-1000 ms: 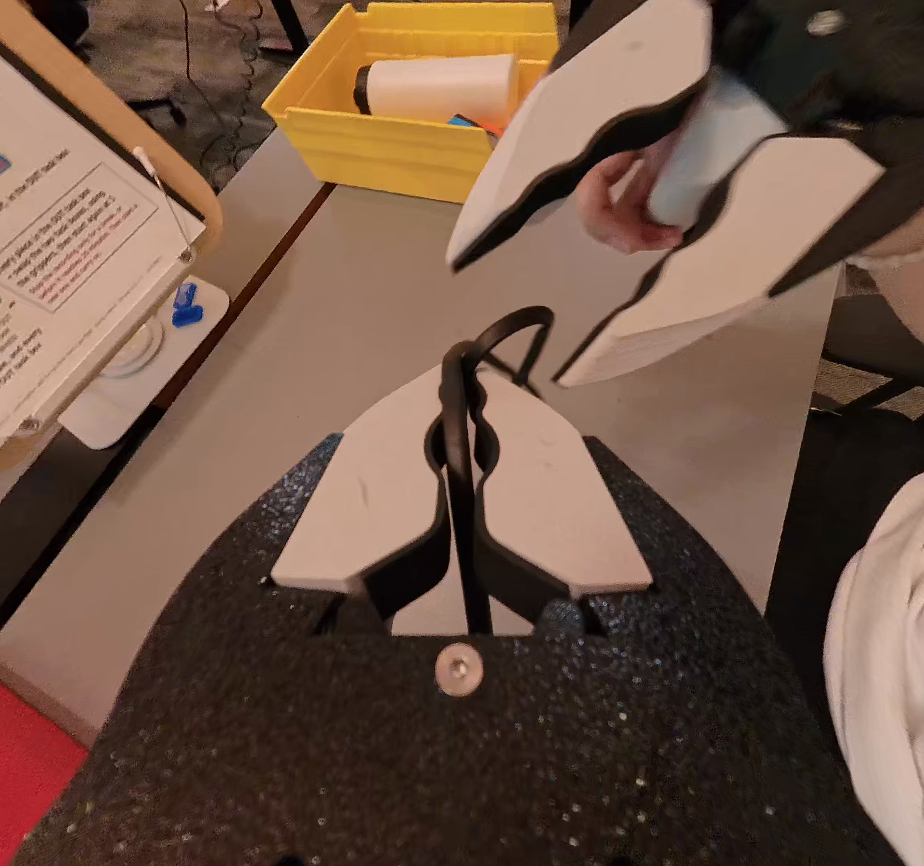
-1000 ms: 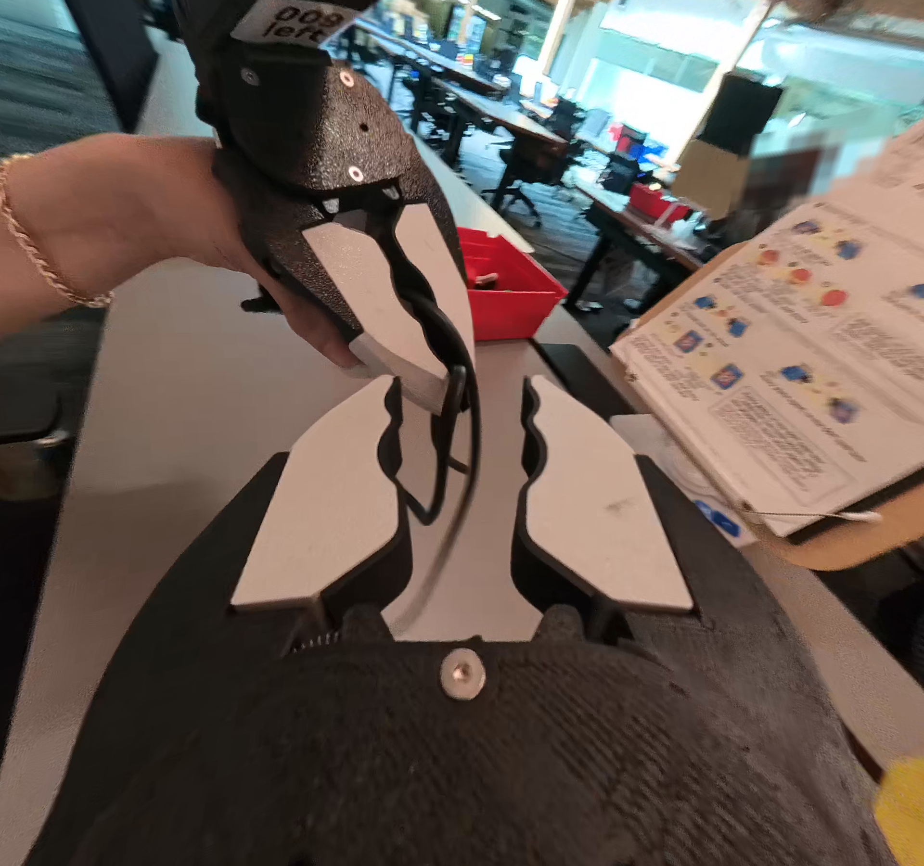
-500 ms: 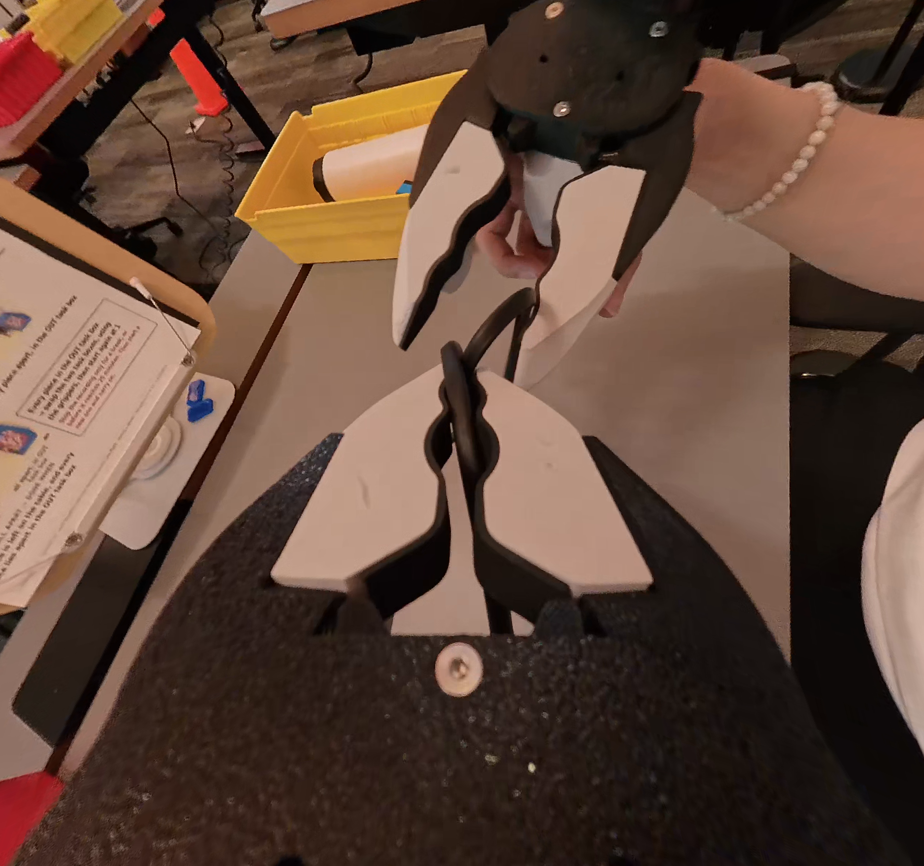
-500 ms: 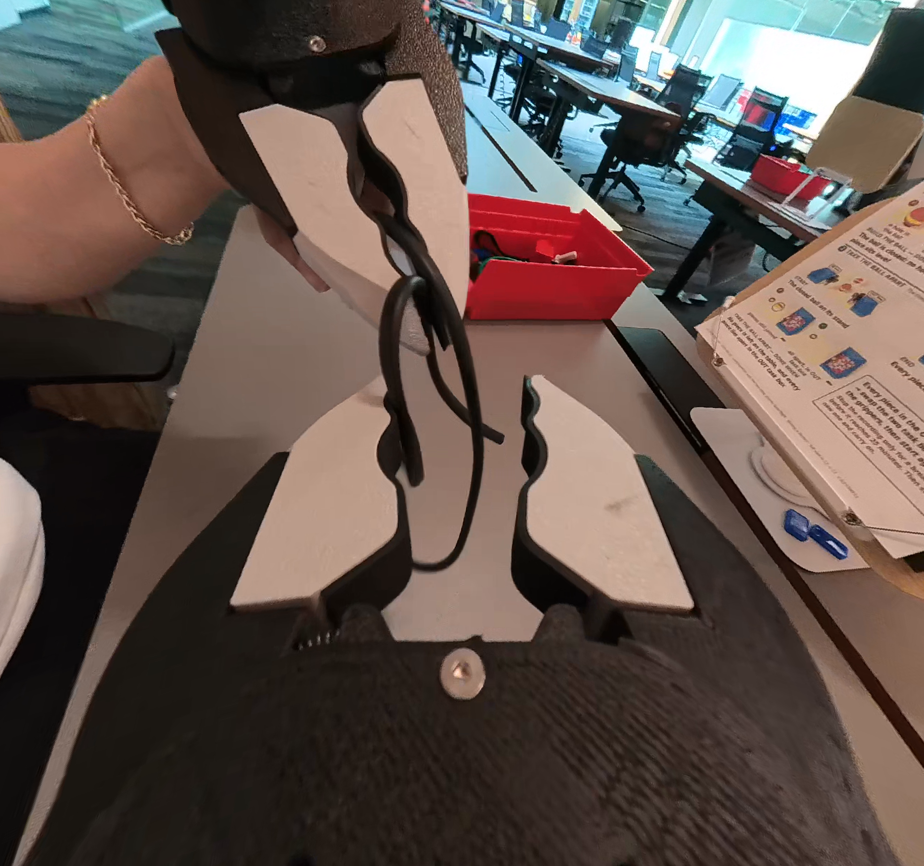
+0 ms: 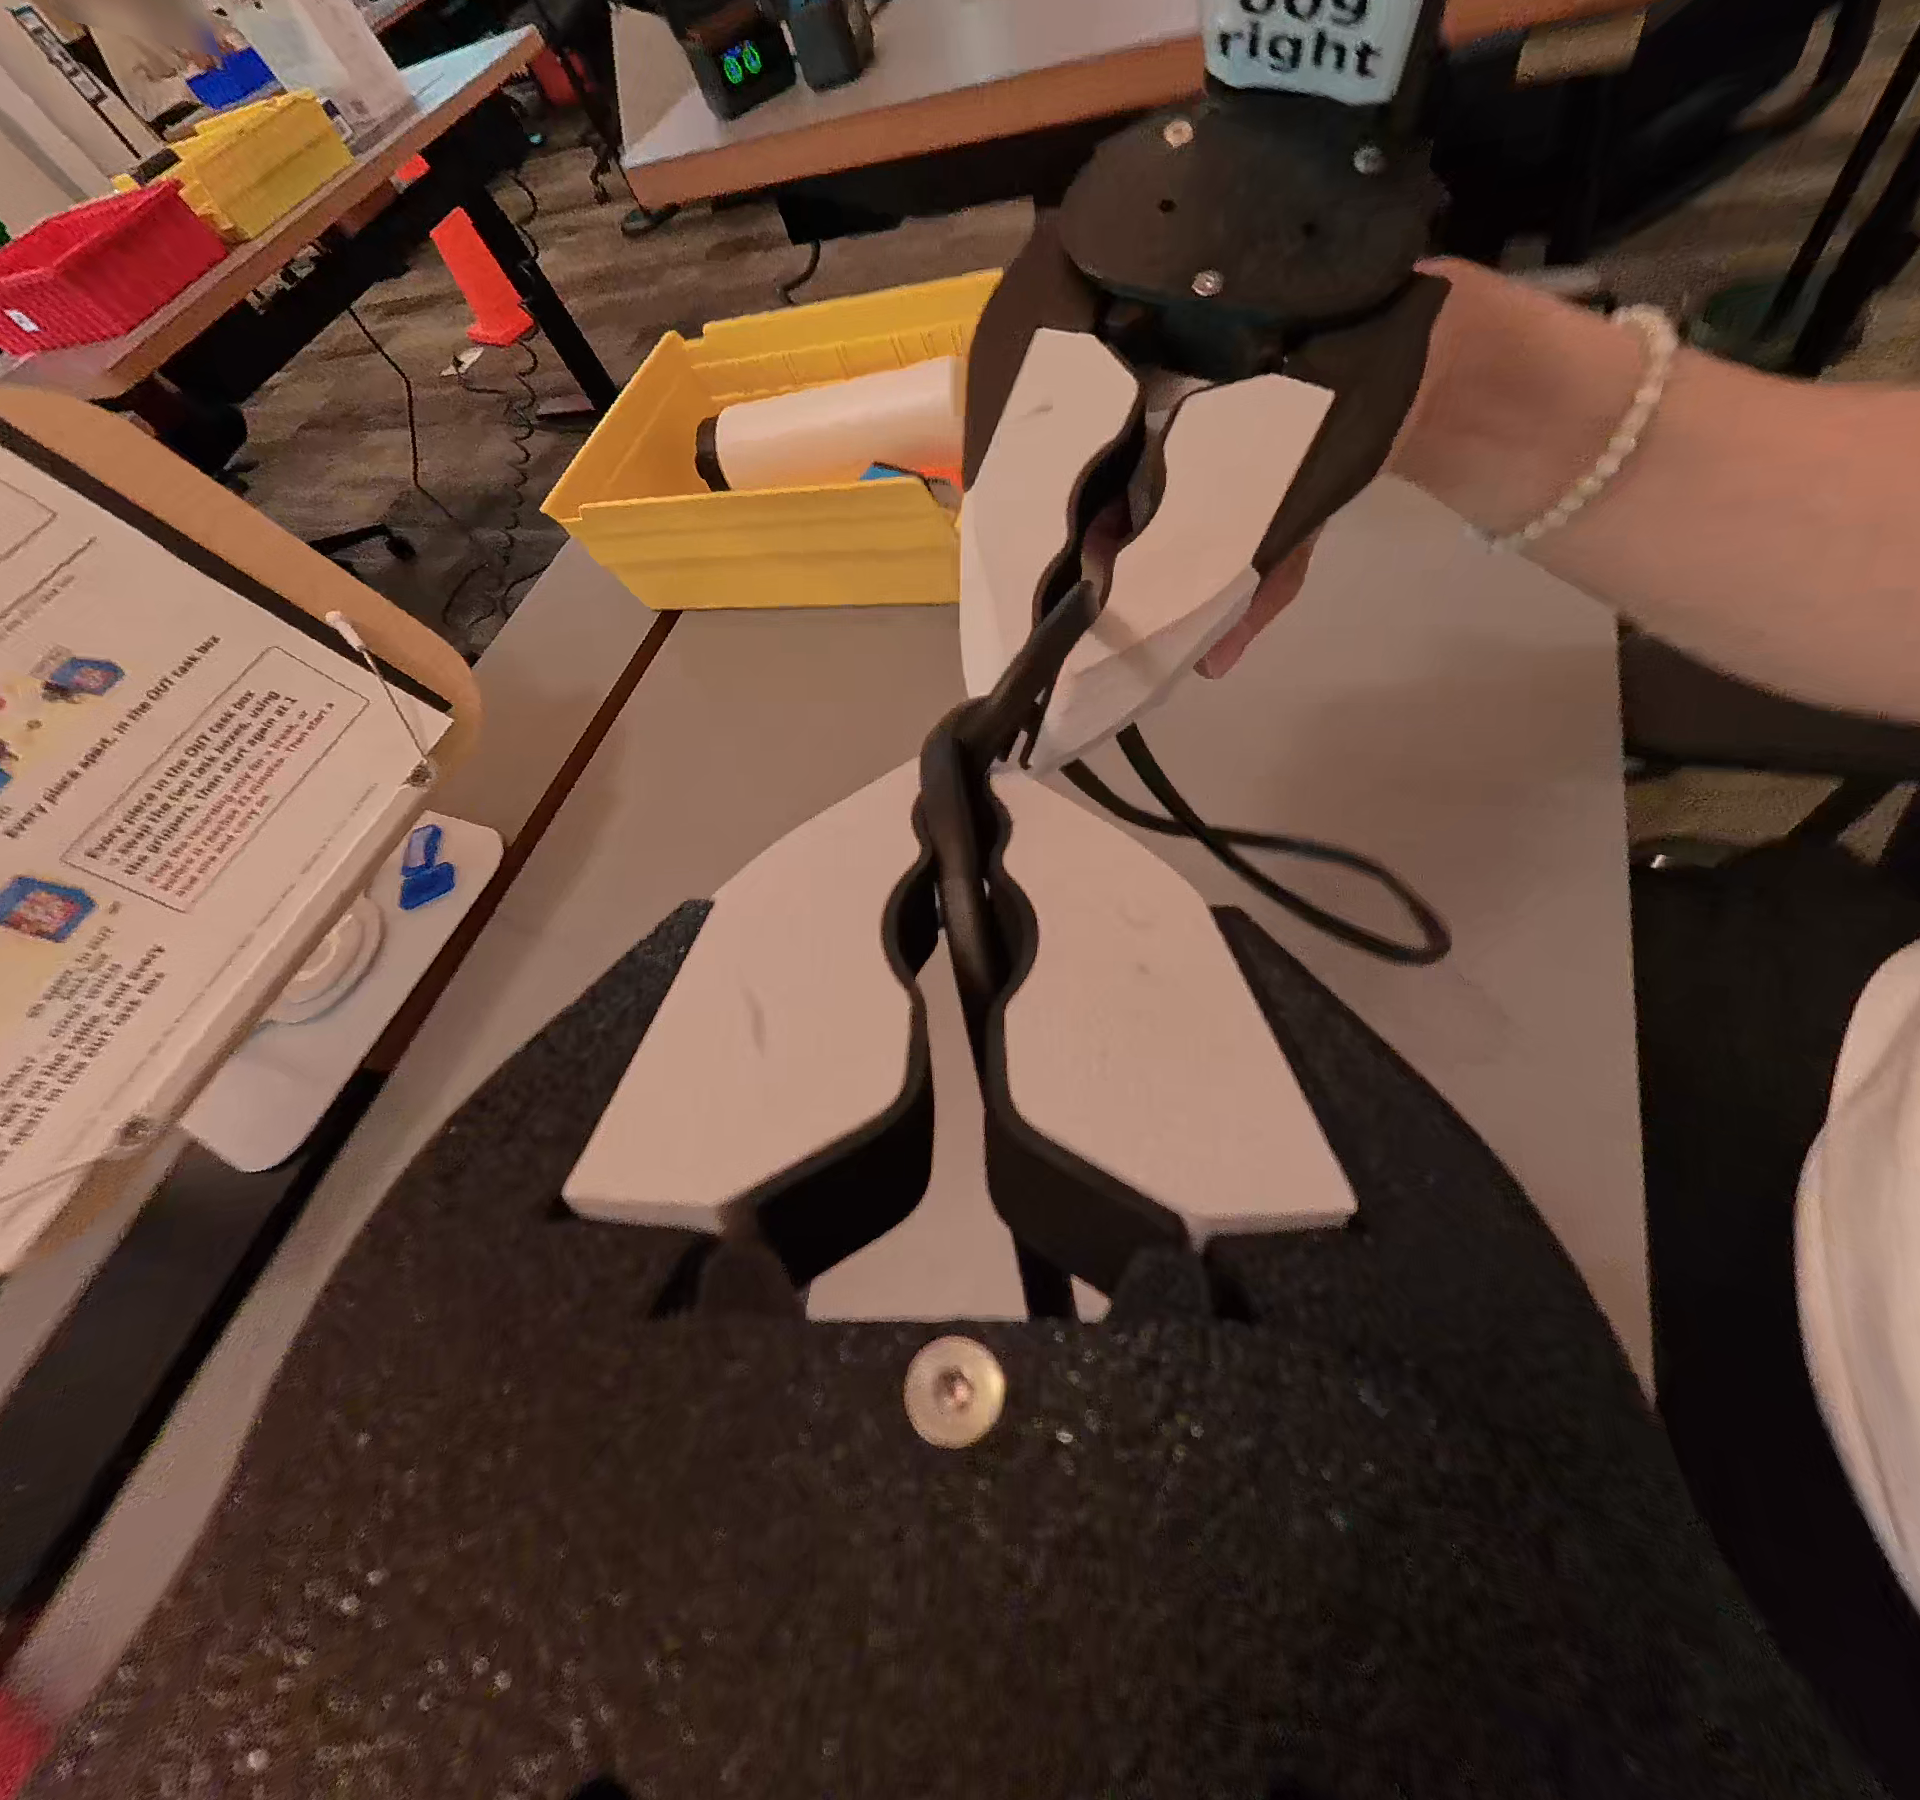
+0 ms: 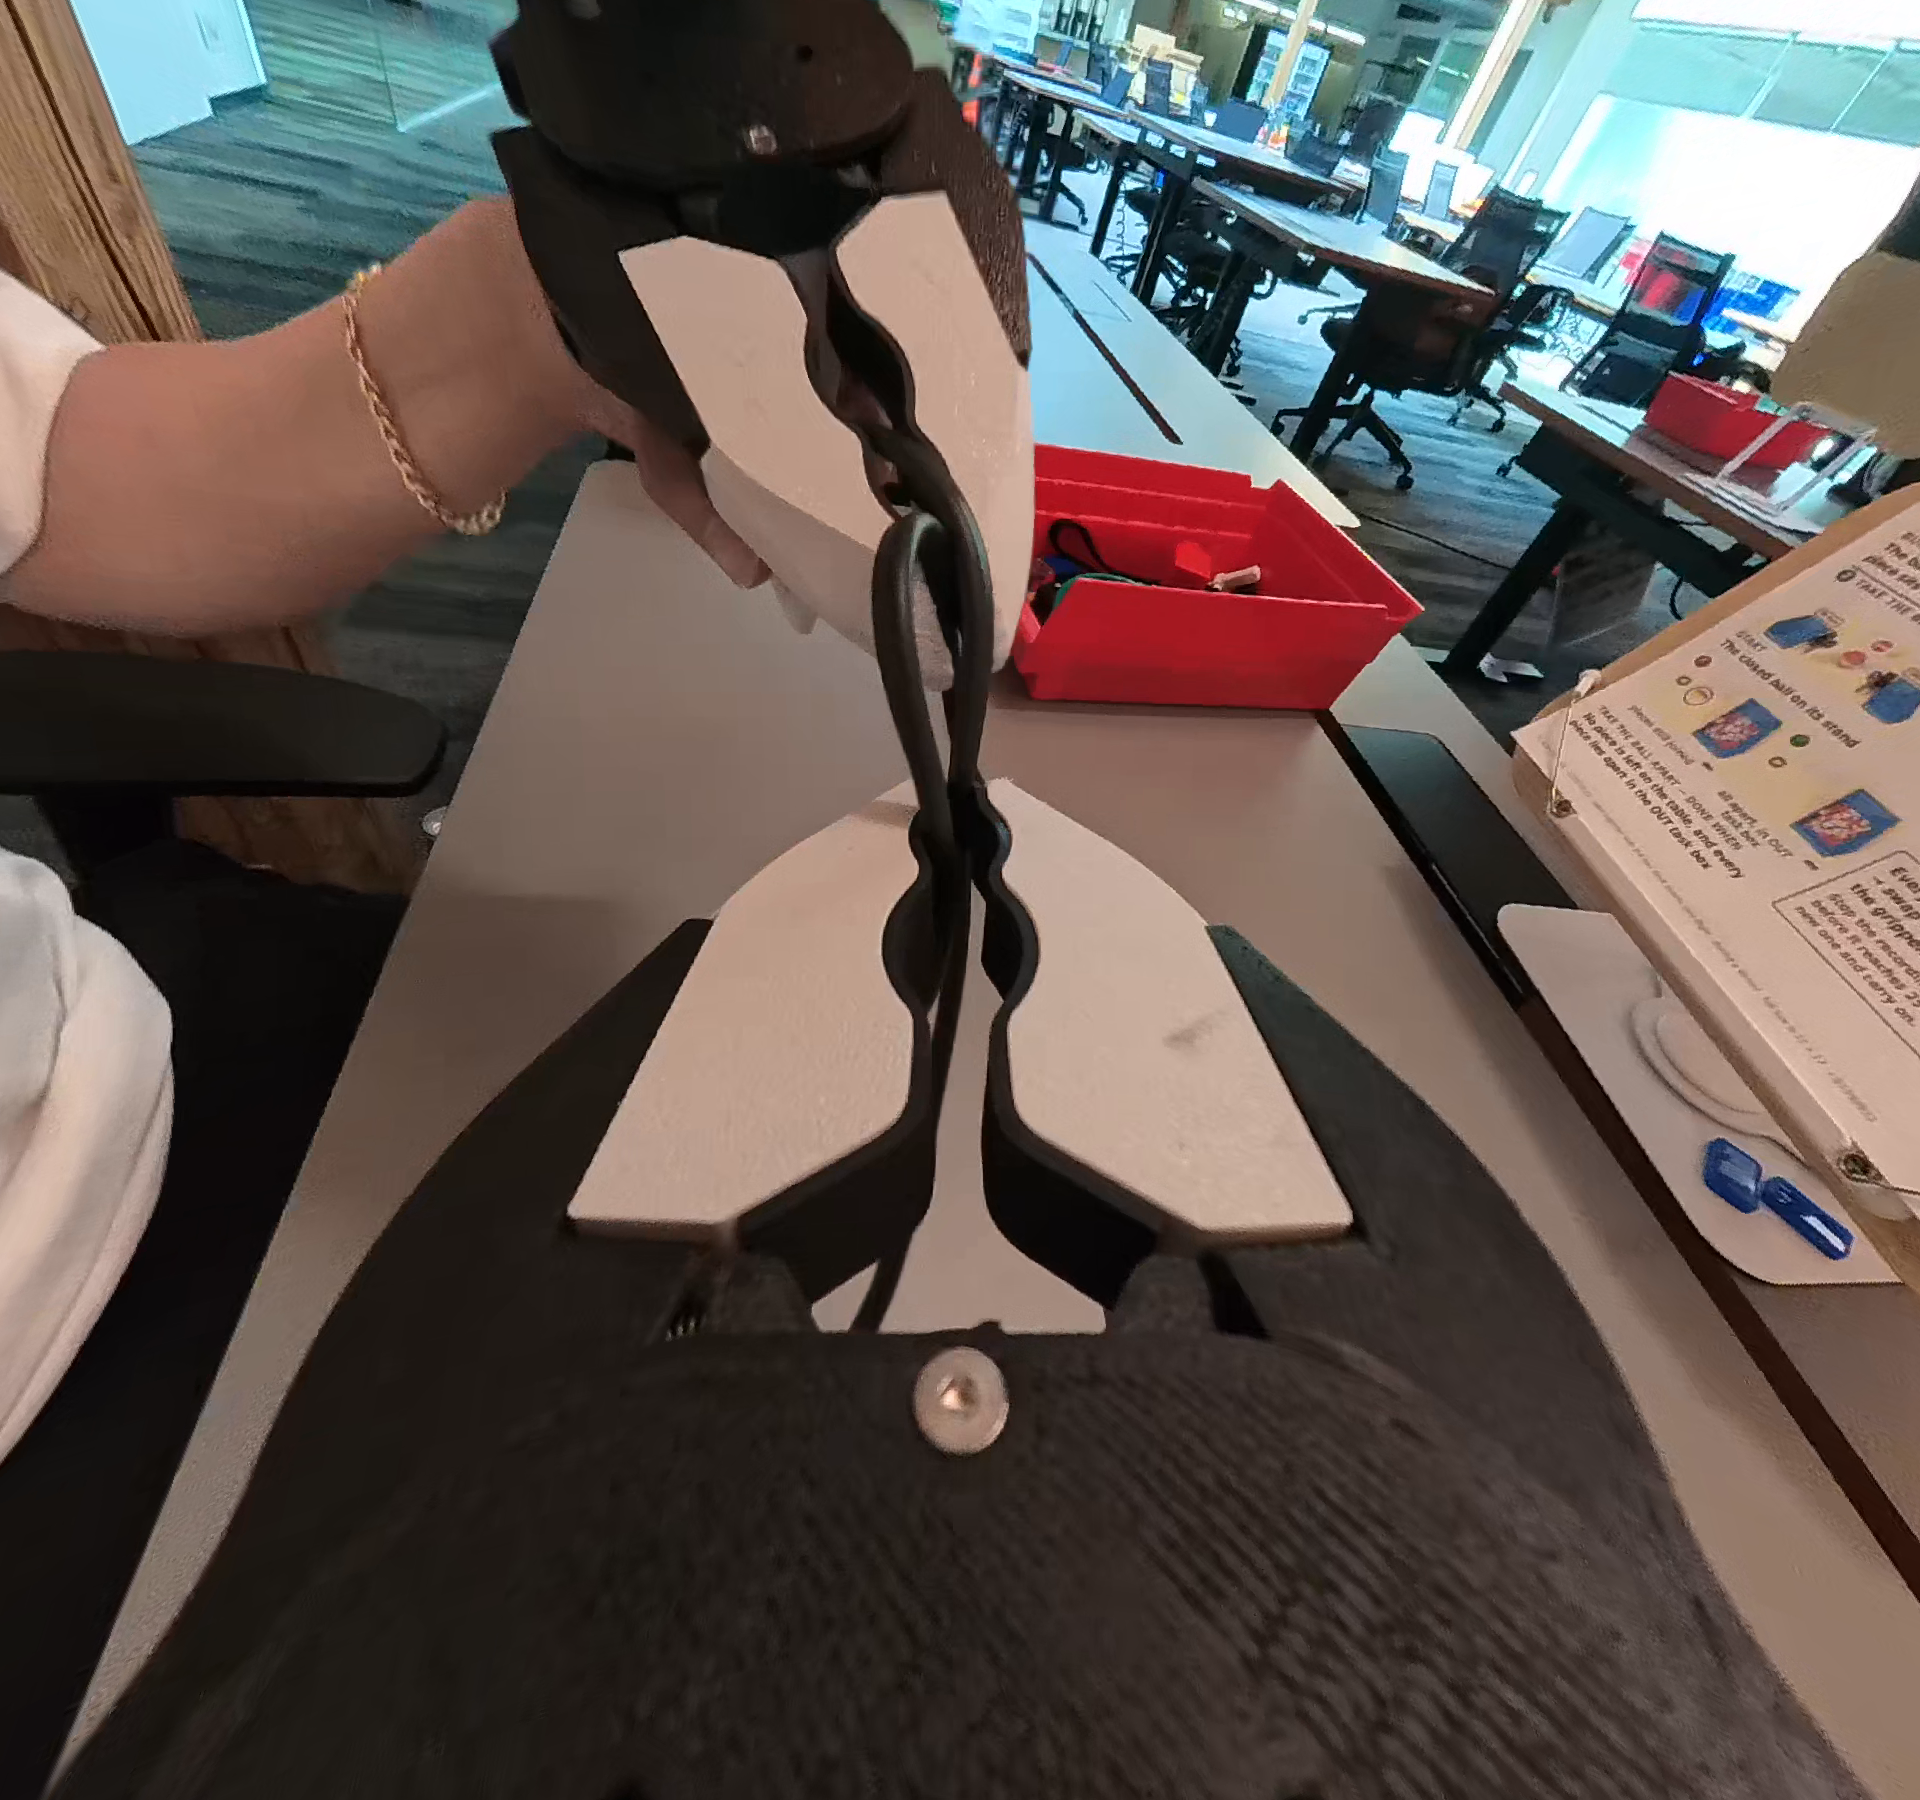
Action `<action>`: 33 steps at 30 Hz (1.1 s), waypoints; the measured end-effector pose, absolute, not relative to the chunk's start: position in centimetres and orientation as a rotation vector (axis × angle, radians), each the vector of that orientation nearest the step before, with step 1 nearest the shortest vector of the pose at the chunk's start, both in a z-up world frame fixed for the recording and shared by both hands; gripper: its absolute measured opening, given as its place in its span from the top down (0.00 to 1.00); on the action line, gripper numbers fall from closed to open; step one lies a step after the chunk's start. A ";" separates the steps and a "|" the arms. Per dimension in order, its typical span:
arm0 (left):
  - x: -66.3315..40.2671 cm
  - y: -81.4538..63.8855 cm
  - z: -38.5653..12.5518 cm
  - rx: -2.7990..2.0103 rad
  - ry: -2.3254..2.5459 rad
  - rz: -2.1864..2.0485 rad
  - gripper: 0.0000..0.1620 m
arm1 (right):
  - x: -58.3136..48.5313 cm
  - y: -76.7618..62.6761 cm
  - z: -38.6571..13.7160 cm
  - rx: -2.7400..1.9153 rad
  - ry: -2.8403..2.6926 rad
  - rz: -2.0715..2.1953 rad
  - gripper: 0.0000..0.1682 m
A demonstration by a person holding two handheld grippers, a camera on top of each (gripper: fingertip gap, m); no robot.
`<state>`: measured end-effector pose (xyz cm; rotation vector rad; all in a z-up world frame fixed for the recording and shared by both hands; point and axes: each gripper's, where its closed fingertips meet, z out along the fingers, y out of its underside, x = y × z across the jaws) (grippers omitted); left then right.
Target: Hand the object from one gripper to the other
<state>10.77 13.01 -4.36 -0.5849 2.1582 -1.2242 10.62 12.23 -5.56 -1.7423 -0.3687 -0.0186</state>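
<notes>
1. Where the left wrist view looks along the left tool (image 5: 961, 794), its white fingers are clenched on a thin black looped cord (image 5: 966, 909), held above the grey surface (image 5: 790, 711). The right tool (image 5: 1049, 680) opposite also clamps the cord; a loop (image 5: 1299, 877) hangs beside it. A yellow plastic bin (image 5: 769, 535) stands behind.
2. In the right wrist view, the right tool (image 6: 951, 815) grips the same cord (image 6: 935, 670), which runs up into the clenched left tool (image 6: 904, 503). A red plastic bin (image 6: 1195, 638) sits beyond.

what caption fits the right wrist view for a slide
Both grippers, left gripper and right gripper, shut on the looped black cord.
</notes>
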 end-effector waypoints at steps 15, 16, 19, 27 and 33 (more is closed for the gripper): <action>11.6 16.5 -9.7 -1.138 1.841 -1.482 0.57 | 14.7 14.1 -1.2 -1.714 -0.098 -0.222 0.98; 11.7 17.0 -10.6 -1.191 1.804 -1.408 0.57 | 15.3 14.4 -1.1 -1.716 -0.053 -0.250 0.98; 11.4 16.6 -11.9 -1.247 1.692 -1.299 0.54 | 15.6 15.3 -0.8 -1.706 0.011 -0.273 0.98; 13.4 15.9 -9.0 -1.102 1.354 -1.106 0.51 | 15.9 17.0 -1.4 -1.712 0.182 -0.269 0.98; 15.2 14.4 -8.2 -0.982 1.307 -1.075 0.72 | 15.2 17.7 -2.9 -1.726 0.247 -0.189 0.98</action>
